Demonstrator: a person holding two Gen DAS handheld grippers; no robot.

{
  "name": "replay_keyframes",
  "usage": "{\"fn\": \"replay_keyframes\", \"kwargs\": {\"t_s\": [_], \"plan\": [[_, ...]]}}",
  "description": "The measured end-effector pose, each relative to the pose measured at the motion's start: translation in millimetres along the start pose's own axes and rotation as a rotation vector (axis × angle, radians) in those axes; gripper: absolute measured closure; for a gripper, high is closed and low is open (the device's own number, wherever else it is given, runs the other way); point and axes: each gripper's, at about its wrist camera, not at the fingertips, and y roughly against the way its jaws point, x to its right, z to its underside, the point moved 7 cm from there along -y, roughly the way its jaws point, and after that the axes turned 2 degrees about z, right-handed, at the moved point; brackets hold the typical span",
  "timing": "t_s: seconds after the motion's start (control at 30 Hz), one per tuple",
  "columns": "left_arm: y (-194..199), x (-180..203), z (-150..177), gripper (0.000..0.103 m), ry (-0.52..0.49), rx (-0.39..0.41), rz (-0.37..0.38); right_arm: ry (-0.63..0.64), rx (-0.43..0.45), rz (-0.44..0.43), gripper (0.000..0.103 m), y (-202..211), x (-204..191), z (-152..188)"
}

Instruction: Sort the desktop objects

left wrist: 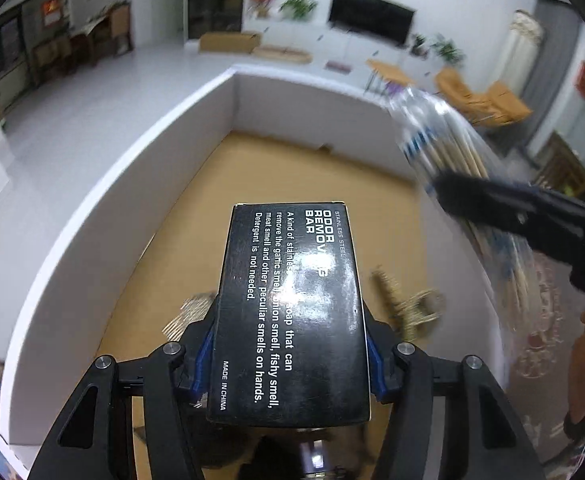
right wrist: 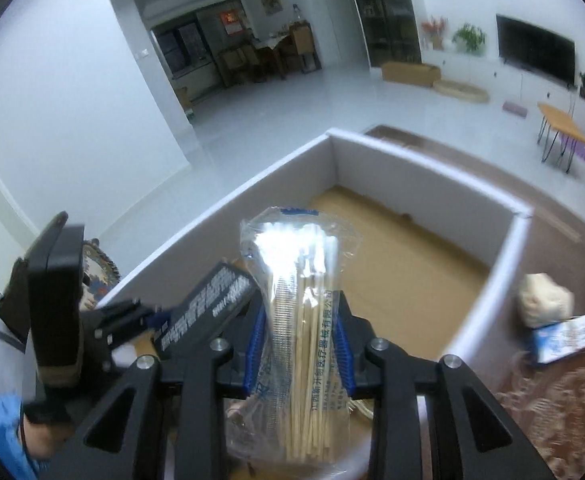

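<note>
My left gripper is shut on a black carton printed "Odor Remover Bar", its blue pads pressing both long sides. It hangs over a white-walled storage box with a brown cardboard floor. My right gripper is shut on a clear bag of wooden cotton swabs, pinched at its waist, also above the box. In the left wrist view the right gripper and the swab bag come in blurred from the right. The right wrist view has the left gripper and the black carton at lower left.
A tangle of straw-coloured twine lies on the box floor. Outside the box's right wall, a beige crumpled lump and a blue-and-white packet rest on a patterned cloth. A person's blue sleeve is at lower left.
</note>
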Motion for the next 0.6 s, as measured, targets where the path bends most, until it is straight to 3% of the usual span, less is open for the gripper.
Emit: {"fn": "replay_keyframes", "kwargs": {"t_s": [0.03, 0.07, 0.13, 0.2, 0.3, 0.37, 0.5, 0.6], "plan": [[-5, -6, 2, 0.043, 0.019, -0.029, -0.017, -0.015, -0.02, -0.013, 0.059, -16, -3, 1], [-7, -11, 3, 0.041, 0.034, -0.041, -0.023, -0.023, -0.04, -0.015, 0.04, -27, -4, 2], [-6, -16, 3, 0.033, 0.047, -0.032, -0.033, -0.045, -0.066, -0.003, 0.019, -46, -4, 5], [2, -20, 1, 0.024, 0.045, -0.003, -0.078, -0.065, -0.032, -0.018, 0.019, -44, -4, 6], [22, -16, 1, 0.022, 0.056, 0.072, -0.081, -0.029, 0.037, 0.009, 0.013, -16, 4, 19], [42, -5, 7, 0.022, 0.063, 0.127, -0.063, 0.034, 0.11, 0.066, 0.0, 13, 10, 33], [90, 37, 14, 0.022, 0.019, 0.256, 0.014, 0.041, 0.221, 0.204, 0.0, 76, 51, 81], [119, 82, 23, 0.013, -0.044, 0.343, 0.081, -0.065, 0.218, 0.326, 0.0, 109, 114, 143]]}}
